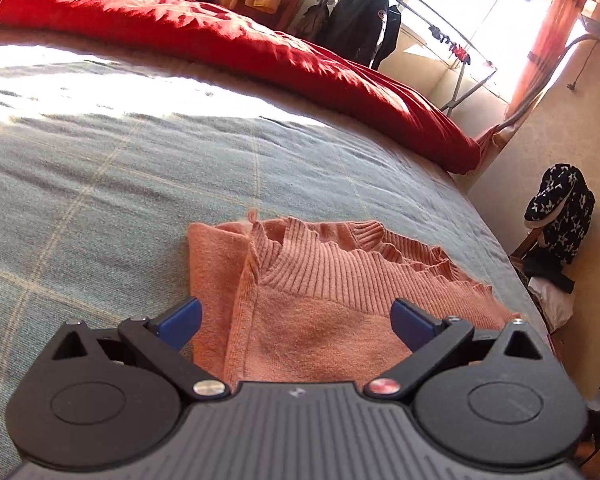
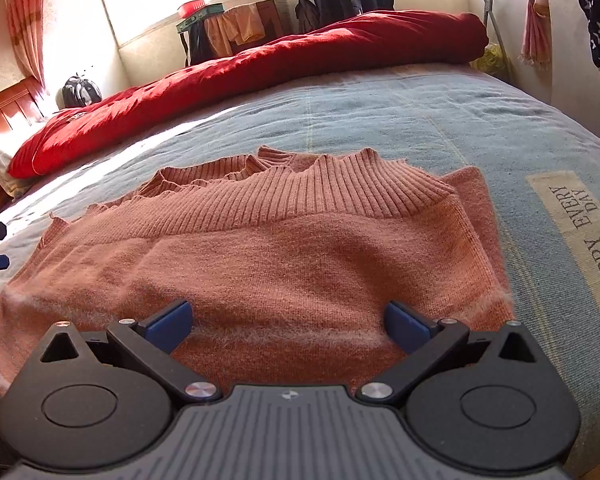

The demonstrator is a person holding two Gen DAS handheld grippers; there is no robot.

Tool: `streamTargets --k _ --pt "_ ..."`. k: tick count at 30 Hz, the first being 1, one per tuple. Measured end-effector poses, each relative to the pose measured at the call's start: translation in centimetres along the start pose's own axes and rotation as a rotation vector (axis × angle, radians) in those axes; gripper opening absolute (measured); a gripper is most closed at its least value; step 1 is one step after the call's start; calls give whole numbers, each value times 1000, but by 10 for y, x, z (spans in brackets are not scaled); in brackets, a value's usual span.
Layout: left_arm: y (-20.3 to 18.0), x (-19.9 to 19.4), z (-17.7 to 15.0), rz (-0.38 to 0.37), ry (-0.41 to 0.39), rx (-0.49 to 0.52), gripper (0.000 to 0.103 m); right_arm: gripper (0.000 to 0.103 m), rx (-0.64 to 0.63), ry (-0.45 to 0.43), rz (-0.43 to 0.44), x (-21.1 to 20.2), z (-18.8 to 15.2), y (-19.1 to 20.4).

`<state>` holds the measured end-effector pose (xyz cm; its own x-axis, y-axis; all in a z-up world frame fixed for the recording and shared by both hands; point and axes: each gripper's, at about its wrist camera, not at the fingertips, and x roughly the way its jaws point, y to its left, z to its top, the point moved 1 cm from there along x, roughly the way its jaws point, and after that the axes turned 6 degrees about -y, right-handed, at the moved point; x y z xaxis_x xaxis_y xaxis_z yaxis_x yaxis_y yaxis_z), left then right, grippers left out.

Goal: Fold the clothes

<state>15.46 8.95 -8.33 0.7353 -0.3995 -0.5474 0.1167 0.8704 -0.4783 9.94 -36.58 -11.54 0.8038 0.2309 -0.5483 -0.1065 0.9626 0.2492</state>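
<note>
Sweater (image 2: 284, 248): salmon-pink knit, lying flat on the blue-grey bedspread (image 2: 440, 120), ribbed hem edge at 12 o'clock from both grippers.
Fold state: layers doubled over, one panel edge showing at 2 o'clock in the right view; looks partly folded, maybe one fold left.
Left gripper (image 1: 296, 322): jaws wide apart, empty, poised over the sweater's edge.
Right gripper (image 2: 288, 322): jaws wide apart, empty, low over the near edge.
Red quilt (image 1: 228, 36): rolled along the far side, well apart.
Remaining: final fold and tidy, by my reading.
</note>
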Motion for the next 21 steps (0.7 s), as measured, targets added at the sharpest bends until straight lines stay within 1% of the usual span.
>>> streamTargets --k 4,6,11,14,19,21 --pt "34 7 -2 -59 83 -133 100 103 -2 0 2 1 0 -1" --pt "48 15 -6 -85 123 -182 100 103 -3 4 2 1 1 -1" --pt "66 31 -3 -192 142 -279 100 103 0 11 -3 2 2 0" --pt "67 47 6 -242 161 -291 100 103 -4 14 -11 4 3 2" --pt "65 81 21 -306 193 -308 101 103 -11 20 -25 5 3 3" --pt "63 87 24 -329 206 -312 102 103 -9 20 -25 5 4 3"
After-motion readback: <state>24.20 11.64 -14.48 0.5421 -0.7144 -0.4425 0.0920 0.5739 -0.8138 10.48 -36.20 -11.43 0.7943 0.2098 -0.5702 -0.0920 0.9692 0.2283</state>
